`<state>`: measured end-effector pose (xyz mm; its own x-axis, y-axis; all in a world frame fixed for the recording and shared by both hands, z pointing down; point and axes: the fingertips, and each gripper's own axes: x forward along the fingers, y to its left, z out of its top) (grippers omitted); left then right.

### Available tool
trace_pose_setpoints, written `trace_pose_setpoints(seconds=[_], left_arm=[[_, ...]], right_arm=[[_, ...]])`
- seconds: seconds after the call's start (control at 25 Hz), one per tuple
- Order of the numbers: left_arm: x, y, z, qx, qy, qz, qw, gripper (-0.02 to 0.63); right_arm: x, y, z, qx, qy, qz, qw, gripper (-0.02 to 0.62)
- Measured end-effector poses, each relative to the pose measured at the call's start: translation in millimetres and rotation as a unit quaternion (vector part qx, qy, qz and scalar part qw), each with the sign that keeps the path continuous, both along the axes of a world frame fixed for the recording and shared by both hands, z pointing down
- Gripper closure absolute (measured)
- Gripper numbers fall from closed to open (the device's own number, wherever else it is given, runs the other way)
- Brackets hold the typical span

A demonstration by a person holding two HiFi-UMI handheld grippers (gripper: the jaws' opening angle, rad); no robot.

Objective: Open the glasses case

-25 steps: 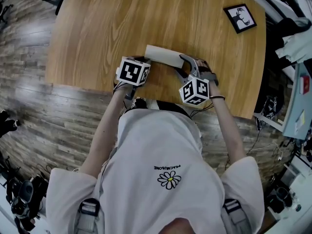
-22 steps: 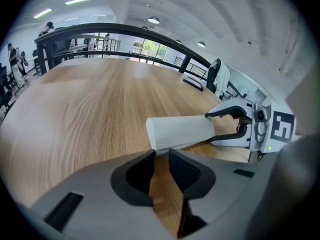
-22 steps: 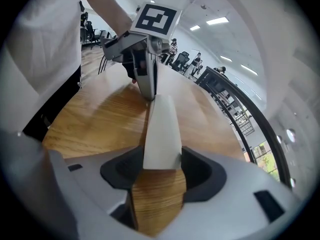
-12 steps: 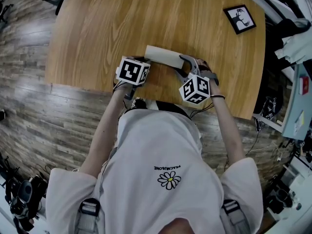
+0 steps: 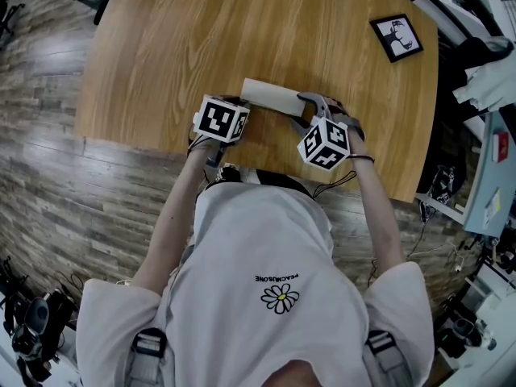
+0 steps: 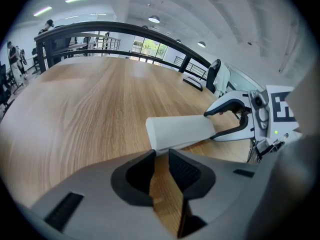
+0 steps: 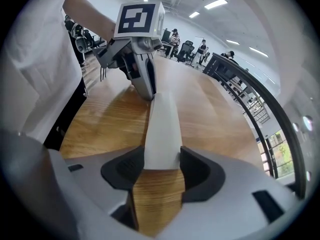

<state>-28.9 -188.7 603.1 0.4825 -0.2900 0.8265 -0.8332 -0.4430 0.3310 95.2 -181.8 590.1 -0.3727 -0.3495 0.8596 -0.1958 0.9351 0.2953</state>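
- R tool [image 7: 162,156]: jaws clamped on one end of the glasses case [image 7: 161,129], pads flat against both its long sides. Wood shows under the gap behind the case.
- L tool [image 6: 160,151]: jaws nearly together w/ only a thin slit, tips nipping the lower edge of the case's other end. Wood grain shows through the slit.
- Case: pale grey-white, long, lying flat on the bench [image 5: 201,39] near the front edge, lid shut. It is held at both ends, so the two tools face each other along its length.
- In the R tool view the L tool comes down on the far end of the case, its marker cube [image 7: 139,16] above.
- In the head view the L cube [image 5: 222,119] and R cube [image 5: 325,143] sit just this side of the case, w/ a hand behind each.
- Bench: light wood, rounded edge.
- Small black-framed picture [image 5: 397,37] lies flat near the far R corner, well apart from the case.
- Person in a white tee w/ a daisy print [image 5: 280,297] stands at the front edge. Wood-plank floor [image 5: 48,176] is to the L.
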Motion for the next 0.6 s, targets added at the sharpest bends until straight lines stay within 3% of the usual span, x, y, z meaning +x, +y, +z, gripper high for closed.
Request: trace_pose_setpoints(seconds=[0.32, 0.48, 0.6], left_arm=[[-1.2, -0.1, -0.2, 0.001, -0.004, 0.003, 1.0000, 0.506], [-1.0, -0.3, 0.0, 0.004, -0.004, 0.004, 1.0000, 0.506], [-1.3, -0.7, -0.3, 0.005, -0.005, 0.003, 1.0000, 0.506]], right_arm=[[-1.0, -2.6, -12.1, -0.043, -0.024, 0.025, 0.998, 0.396], [-0.4, -7.1, -28.1, -0.045, -0.048, 0.047, 0.997, 0.516], [1.4, -18.0, -36.4, -0.012, -0.050, 0.053, 0.997, 0.548]])
